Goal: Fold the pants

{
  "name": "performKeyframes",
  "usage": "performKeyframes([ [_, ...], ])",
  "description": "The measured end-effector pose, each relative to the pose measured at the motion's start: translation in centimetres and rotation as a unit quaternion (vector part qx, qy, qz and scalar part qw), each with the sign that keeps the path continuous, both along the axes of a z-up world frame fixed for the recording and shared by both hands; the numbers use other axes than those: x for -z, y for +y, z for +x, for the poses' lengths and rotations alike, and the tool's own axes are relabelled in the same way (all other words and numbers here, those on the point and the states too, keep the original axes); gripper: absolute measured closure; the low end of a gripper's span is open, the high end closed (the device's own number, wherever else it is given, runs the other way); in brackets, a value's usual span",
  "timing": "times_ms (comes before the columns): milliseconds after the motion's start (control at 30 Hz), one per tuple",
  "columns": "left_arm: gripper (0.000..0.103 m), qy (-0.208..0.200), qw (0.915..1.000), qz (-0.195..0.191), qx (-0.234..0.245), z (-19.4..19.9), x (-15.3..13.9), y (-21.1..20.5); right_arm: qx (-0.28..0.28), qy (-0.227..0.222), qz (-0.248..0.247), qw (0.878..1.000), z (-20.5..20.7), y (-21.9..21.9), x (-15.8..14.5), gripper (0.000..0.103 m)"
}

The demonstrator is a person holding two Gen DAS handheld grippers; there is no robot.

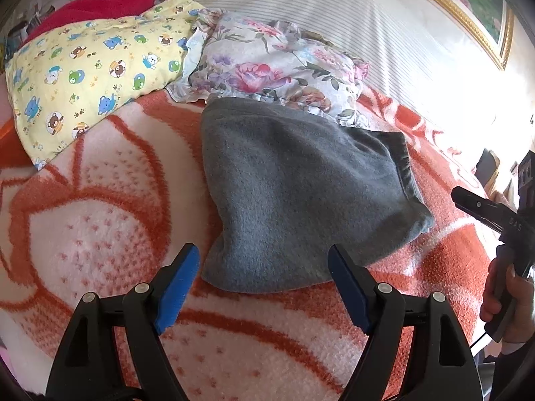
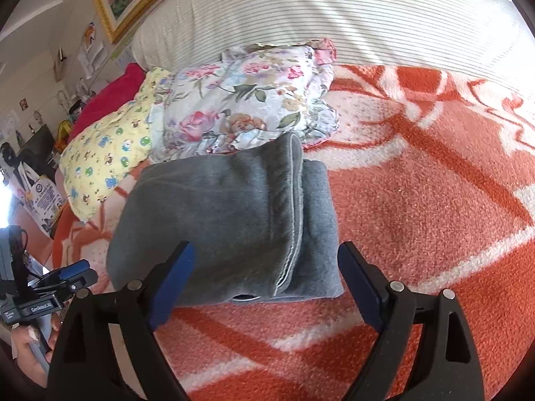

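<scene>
Left view: the left gripper [image 1: 264,284] has its blue fingers [image 1: 177,289] wide apart with nothing in them. The grey pants [image 1: 301,193] lie folded on the blanket [image 1: 100,217], touching the flower pillow [image 1: 277,67].

Right view: the right gripper [image 2: 265,287] is wide apart too, empty, above the pants [image 2: 220,220].

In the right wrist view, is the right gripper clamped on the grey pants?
No: the right gripper stands open, its blue pads clear of the folded grey pants on the orange blanket.
</scene>
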State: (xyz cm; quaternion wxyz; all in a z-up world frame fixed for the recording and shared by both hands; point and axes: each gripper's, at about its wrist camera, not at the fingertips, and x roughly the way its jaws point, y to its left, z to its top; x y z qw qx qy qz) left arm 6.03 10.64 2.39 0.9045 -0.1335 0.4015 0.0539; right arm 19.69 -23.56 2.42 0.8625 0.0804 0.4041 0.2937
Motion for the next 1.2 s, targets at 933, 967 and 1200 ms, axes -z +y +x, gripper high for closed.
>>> performKeyframes([
  [933, 0.019, 0.003, 0.9953, 0.096, -0.016, -0.6, -1.0, -2.7, -0.122, -0.064, -0.054, 0.989, -5.0, 4.4, -1.6, 0.002],
  [967, 0.019, 0.003, 0.9948, 0.100, -0.019, -0.7, -1.0, -2.8, -0.128, -0.066, -0.056, 0.988, -5.2, 4.6, -1.6, 0.002],
  [1200, 0.015, -0.010, 0.9904, 0.135, -0.029, -1.1, -1.4, -3.0, -0.153, -0.073, -0.066, 0.983, -5.6, 5.6, -1.4, 0.001],
])
